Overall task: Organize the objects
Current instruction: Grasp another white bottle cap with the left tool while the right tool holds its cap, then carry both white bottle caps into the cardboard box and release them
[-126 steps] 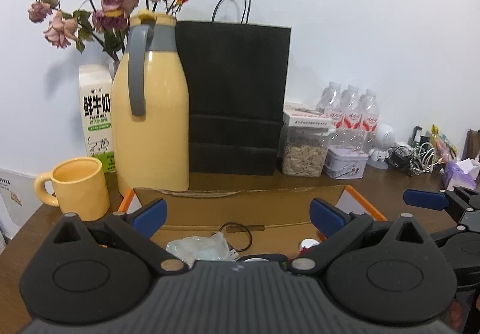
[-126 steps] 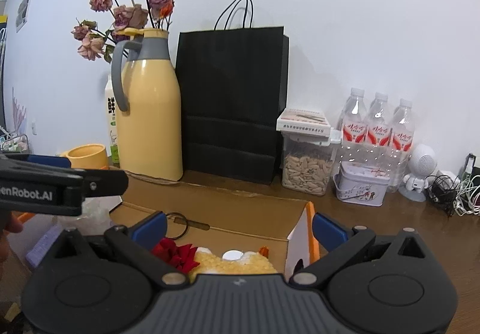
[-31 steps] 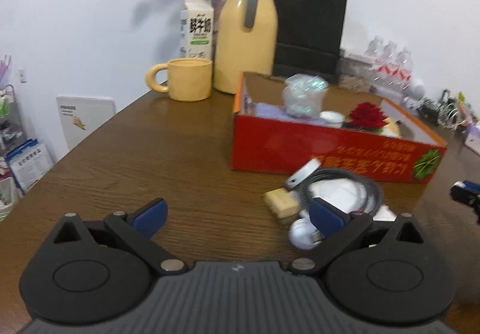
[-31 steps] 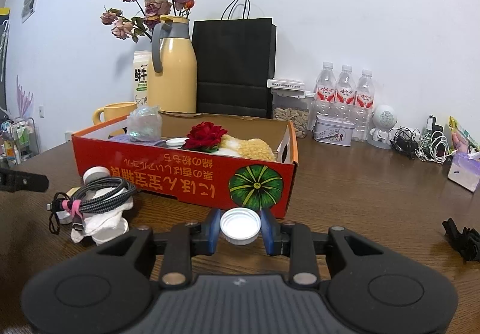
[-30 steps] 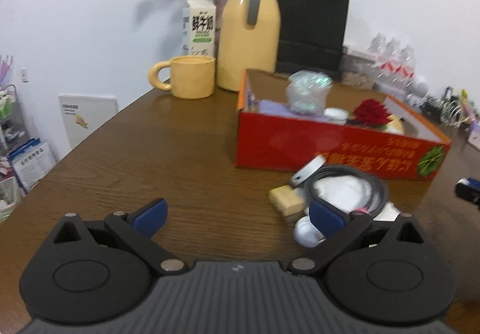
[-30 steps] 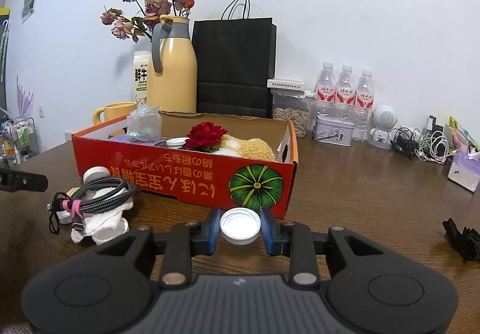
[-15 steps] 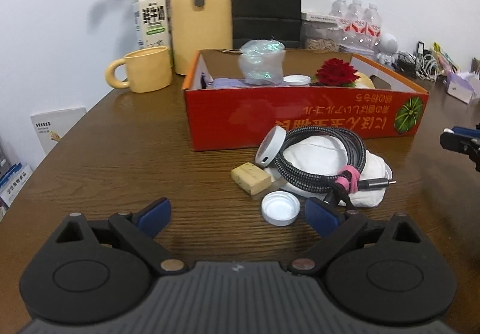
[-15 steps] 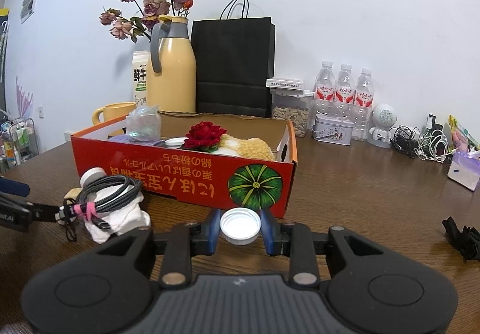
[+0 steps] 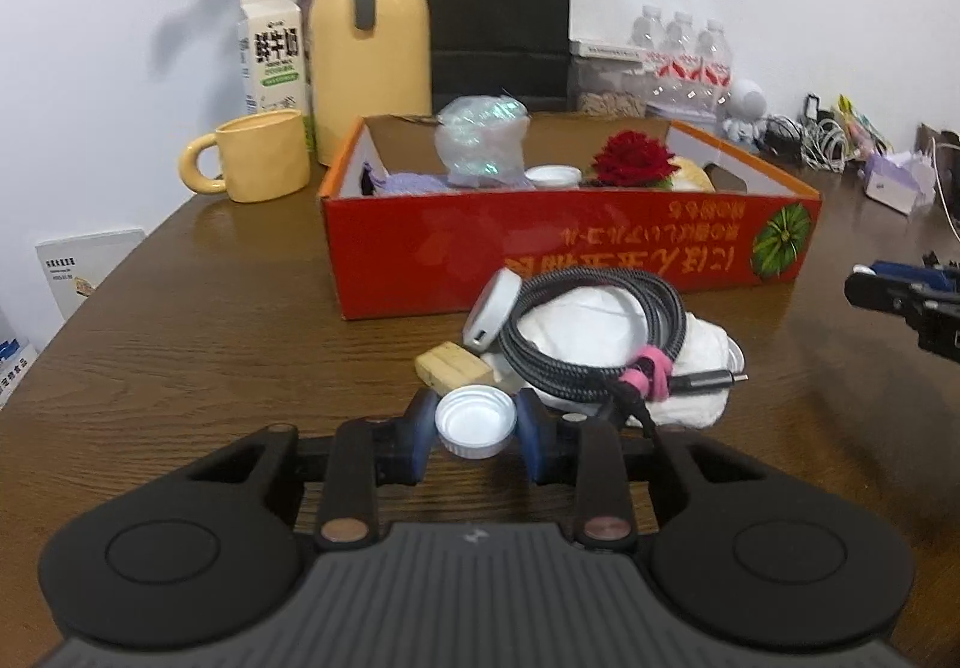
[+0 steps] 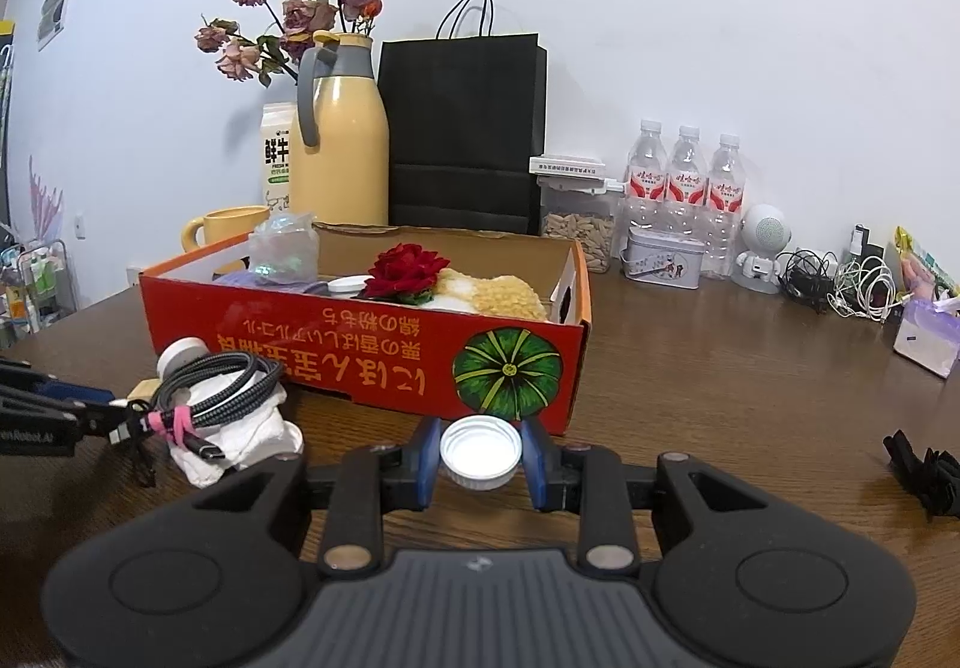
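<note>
A: Where is the left gripper against the red box?

B: Just in front of the box's long printed side, low over the wooden table. Its jaws have just been closing, and a white bottle cap now sits between the blue pads, open side up, both pads touching its rim.

A: What else lies near the box there?

B: A coiled braided cable on a white cloth, a small tan block and a round grey puck leaning on the cable, all between the cap and the box.

A: And the right gripper?

B: Before the box's corner with the green pumpkin print, clamped on a second white cap, hollow side up, pinched at its rim by both pads.
</note>
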